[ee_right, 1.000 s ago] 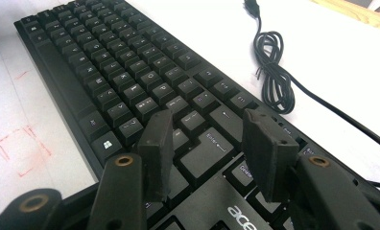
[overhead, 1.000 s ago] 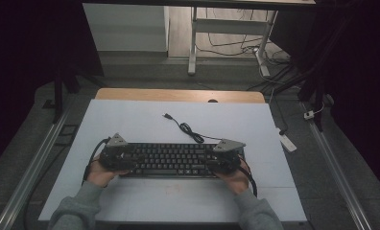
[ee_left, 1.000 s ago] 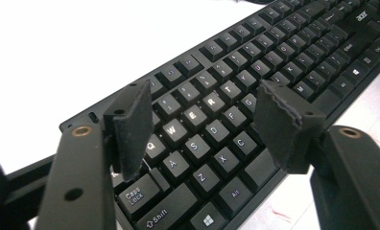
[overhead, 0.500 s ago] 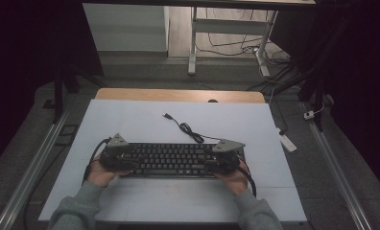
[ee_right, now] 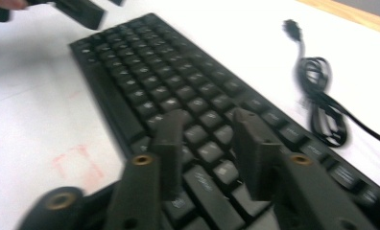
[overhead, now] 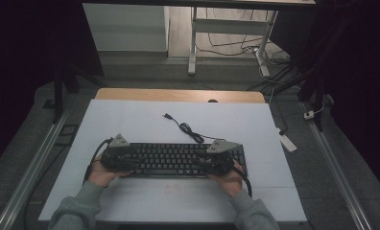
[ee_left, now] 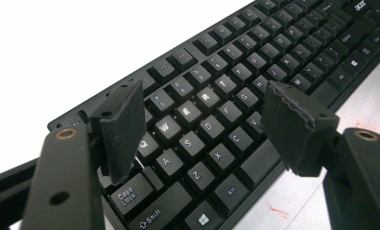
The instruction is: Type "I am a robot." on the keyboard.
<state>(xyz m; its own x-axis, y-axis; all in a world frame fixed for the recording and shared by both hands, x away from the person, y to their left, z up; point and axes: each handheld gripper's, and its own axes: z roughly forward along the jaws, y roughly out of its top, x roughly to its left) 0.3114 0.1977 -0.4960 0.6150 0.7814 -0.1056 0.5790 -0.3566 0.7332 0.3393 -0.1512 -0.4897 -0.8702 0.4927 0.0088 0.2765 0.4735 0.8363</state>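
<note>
I hold the left gripper (overhead: 115,154) over the left end of the black keyboard (overhead: 178,160), which lies flat on the white bench (overhead: 130,120). In the left gripper view, my left gripper (ee_left: 202,122) has its jaws spread wide, gripping nothing. The Q, W, E, R, T letter keys sit directly between and beyond the jaws; the Caps Lock and Shift keys lie just below the left-hand jaw. The keyboard edge and the bare bench run under the right-hand jaw.

I hold the right gripper (overhead: 218,155) over the right portion of the keyboard. In the right gripper view, my right gripper (ee_right: 209,143) has its jaws parted by a moderate gap, with nothing pinched. Keyboard keys lie directly beneath and between them; this view is blurred, so key legends cannot be read. The keyboard body runs away from the jaws toward the upper left of that view.

The keyboard cable (ee_right: 317,103) lies in a loose bundle on the bench, ahead and to the right of the right jaws, apart from them. Its plug (overhead: 167,116) rests on the bench beyond the keyboard.
</note>
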